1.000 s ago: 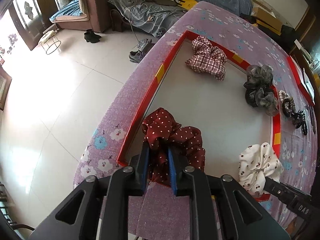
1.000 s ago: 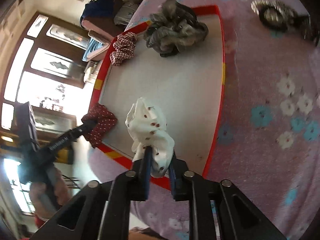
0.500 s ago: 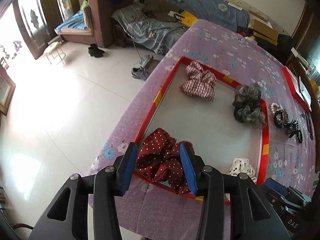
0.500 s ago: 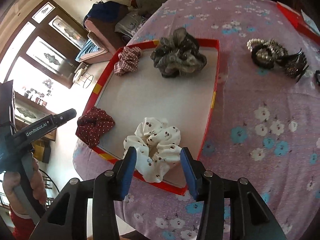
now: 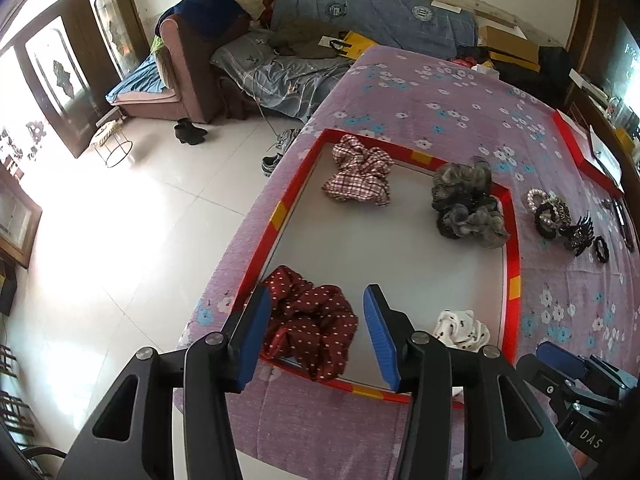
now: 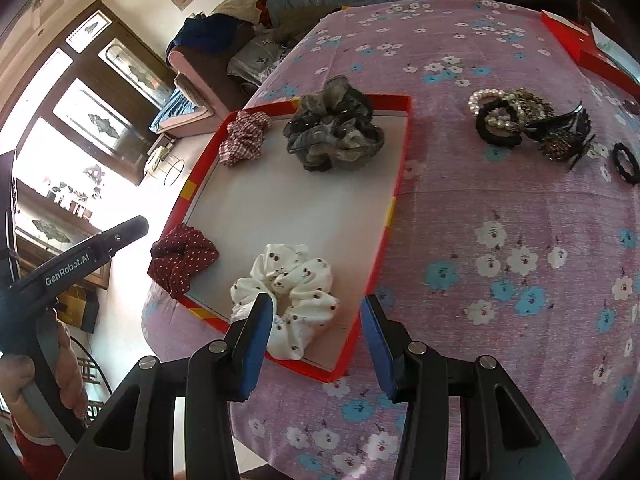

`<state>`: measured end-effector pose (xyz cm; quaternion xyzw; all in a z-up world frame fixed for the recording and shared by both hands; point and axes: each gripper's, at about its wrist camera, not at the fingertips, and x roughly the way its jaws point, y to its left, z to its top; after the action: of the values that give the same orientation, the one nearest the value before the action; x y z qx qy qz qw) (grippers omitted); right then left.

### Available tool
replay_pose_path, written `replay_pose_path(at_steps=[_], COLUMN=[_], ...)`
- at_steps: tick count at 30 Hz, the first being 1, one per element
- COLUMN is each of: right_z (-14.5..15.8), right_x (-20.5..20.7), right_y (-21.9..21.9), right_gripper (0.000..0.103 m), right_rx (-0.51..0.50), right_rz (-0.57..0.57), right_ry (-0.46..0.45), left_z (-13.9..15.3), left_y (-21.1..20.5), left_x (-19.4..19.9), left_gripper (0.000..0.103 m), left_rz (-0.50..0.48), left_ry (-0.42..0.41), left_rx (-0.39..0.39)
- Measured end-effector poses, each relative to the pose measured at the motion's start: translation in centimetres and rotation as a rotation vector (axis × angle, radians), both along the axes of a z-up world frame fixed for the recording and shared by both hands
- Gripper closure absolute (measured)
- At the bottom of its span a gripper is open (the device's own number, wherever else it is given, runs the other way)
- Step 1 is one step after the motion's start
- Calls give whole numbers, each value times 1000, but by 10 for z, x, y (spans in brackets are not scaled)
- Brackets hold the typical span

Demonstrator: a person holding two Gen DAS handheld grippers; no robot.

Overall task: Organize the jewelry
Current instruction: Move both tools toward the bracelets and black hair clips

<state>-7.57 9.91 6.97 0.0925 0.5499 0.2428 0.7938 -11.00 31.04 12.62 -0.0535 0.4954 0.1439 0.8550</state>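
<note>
A red-rimmed tray (image 5: 507, 248) (image 6: 400, 176) lies on the purple flowered table. In it are a dark red dotted scrunchie (image 5: 312, 324) (image 6: 182, 260), a white cherry-print scrunchie (image 5: 462, 328) (image 6: 292, 292), a red plaid scrunchie (image 5: 358, 176) (image 6: 244, 138) and a grey scrunchie (image 5: 466, 204) (image 6: 334, 132). My left gripper (image 5: 316, 336) is open and empty, above the dark red scrunchie. My right gripper (image 6: 316, 344) is open and empty, above the white scrunchie. Each gripper also shows in the other's view (image 5: 576, 384) (image 6: 84, 256).
Pearl bracelets and black hair ties (image 5: 550, 210) (image 6: 500, 116), a black claw clip (image 5: 580, 234) (image 6: 560, 132) and a small black tie (image 6: 626, 162) lie on the cloth right of the tray. A red box (image 5: 584, 156) sits far right. The table edge and tiled floor are left.
Both grippers opened and let go of their scrunchies, the dark red and the white one, which now lie in the tray. Both grippers have pulled back and up.
</note>
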Motion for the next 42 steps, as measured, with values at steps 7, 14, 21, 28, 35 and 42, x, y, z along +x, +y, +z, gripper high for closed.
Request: replay_pose_path(at_steps=[7, 14, 21, 28, 35, 42], right_z=[1, 3, 2, -2, -13, -19], right_x=[2, 3, 6, 13, 26, 52], right_y=[-22, -46, -82, -134, -198, -263], right_gripper=[52, 51, 49, 49, 49, 49], right_rx=[11, 15, 14, 8, 7, -41], right_rz=[-21, -39, -75, -137, -246, -341], right_ry=[0, 0, 3, 8, 29, -2], left_z=[5, 8, 9, 9, 5, -2], left_y=[-23, -49, -81, -123, -176, -233], left_x=[3, 7, 15, 31, 62, 100], left_gripper=[55, 54, 50, 50, 50, 50], left_rz=[-20, -37, -64, -128, -231, -356], left_ry=[-1, -3, -8, -12, -22, -38], left_rx=[17, 21, 12, -17, -90, -92])
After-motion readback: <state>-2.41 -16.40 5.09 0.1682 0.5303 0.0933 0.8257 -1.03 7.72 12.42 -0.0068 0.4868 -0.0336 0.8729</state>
